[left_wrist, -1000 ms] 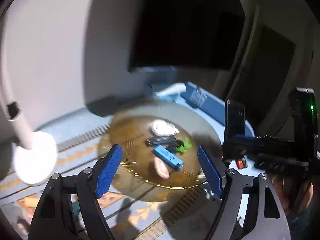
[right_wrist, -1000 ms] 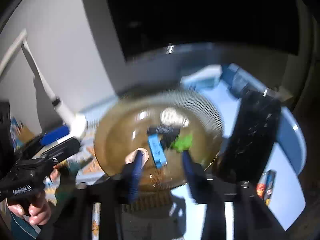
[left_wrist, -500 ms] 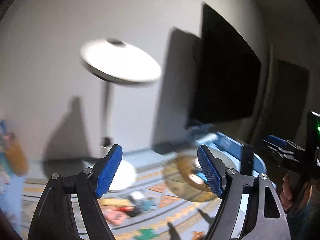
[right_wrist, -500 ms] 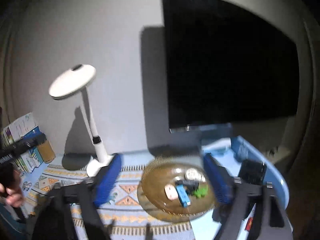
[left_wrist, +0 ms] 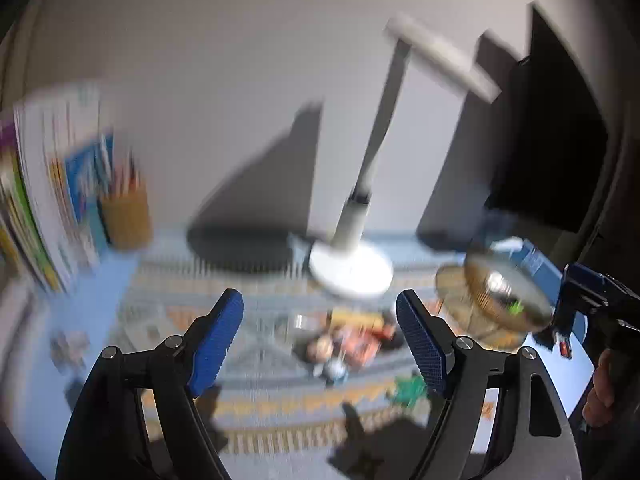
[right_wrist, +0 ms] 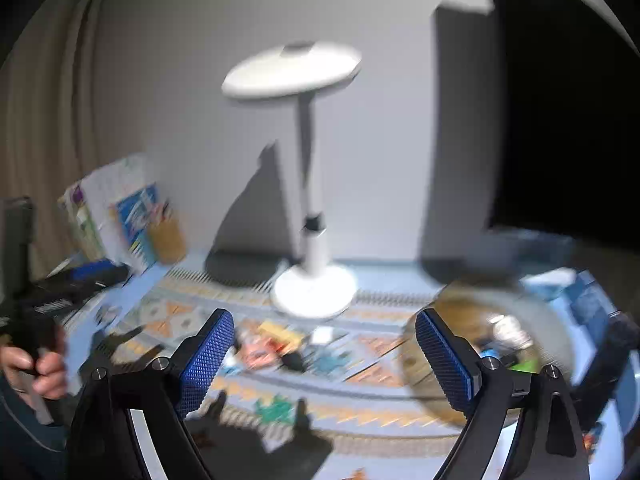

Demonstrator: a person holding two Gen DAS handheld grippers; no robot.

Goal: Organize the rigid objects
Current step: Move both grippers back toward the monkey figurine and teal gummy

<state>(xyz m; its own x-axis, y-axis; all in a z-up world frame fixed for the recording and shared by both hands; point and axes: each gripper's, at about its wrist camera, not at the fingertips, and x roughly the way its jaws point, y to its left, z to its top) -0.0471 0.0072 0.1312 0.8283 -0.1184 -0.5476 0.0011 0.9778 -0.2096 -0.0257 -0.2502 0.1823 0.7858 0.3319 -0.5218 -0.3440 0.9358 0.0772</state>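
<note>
Both views swung off plate [right_wrist: 448, 312] toward lamp [right_wrist: 314, 280]; left gripper [left_wrist: 320, 344], right gripper [right_wrist: 324, 360] apart, empty; curtain [right_wrist: 44, 112] right-view only.

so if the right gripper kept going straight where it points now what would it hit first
Probably the loose clutter on the patterned mat, just short of the white lamp base. The open jaws hold nothing; blur leaves depth unsure.

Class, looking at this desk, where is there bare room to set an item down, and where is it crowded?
Bare mat lies between the pencil cup and the lamp base. Crowded: the small-item cluster in front of the lamp, and the amber plate at right.
</note>
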